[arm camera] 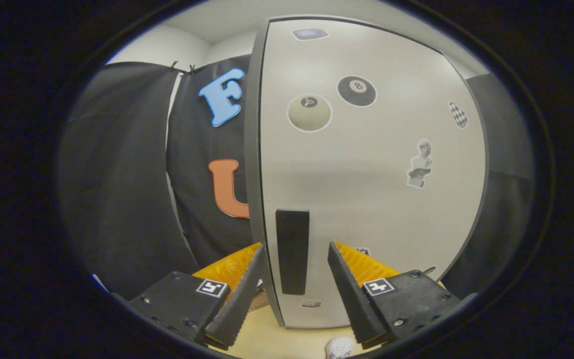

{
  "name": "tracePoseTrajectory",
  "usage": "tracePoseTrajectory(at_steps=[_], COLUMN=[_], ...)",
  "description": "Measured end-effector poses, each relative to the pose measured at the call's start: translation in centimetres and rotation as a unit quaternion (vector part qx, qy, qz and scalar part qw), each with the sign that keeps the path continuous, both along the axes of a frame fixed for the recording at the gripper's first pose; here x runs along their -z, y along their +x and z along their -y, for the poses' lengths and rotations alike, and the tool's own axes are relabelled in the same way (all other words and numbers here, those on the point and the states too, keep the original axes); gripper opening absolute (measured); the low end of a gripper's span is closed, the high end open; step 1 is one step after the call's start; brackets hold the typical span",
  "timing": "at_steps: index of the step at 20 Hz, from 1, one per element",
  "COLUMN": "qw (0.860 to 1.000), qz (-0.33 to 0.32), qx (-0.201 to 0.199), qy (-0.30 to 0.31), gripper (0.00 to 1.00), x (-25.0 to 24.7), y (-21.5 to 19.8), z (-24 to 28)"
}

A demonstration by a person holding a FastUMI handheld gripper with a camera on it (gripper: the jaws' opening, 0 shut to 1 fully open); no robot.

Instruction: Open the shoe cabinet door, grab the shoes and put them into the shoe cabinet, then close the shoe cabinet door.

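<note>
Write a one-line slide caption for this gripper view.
Open gripper lined up on the black handle of the closed, sticker-covered shoe cabinet door, fingers either side of it, not yet gripping.

1. The shoe cabinet door (366, 174) is big and pale grey with a dark edge. It stands upright and covers the middle and right of the picture.
2. Stickers dot its front, two of them round pool balls near the top.
3. Its handle (292, 252) is a long black bar, standing straight up low on the door's left side.
4. A bit of a white shoe (340, 347) peeks in at the very bottom, on the tan floor.
</note>
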State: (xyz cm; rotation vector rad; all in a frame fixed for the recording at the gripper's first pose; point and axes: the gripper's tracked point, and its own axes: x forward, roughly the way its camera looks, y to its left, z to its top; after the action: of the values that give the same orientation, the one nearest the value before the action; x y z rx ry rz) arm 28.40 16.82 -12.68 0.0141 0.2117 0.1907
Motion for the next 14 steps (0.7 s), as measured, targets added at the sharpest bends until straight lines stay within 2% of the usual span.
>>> tracePoseTrajectory(at_steps=[2,6,10,14], qw=[1.0,1.0,1.0,1.0], qz=[-0.007,-0.012,-0.011,0.0], qx=[0.005,-0.014,-0.003,-0.005], qy=[0.005,0.007,0.022,0.0], gripper=[0.72,0.44,0.4,0.31], x=[0.53,0.69,0.64,0.78], y=[0.76,1.27,1.23,1.21], z=[-0.03,-0.84,-0.73,-0.67])
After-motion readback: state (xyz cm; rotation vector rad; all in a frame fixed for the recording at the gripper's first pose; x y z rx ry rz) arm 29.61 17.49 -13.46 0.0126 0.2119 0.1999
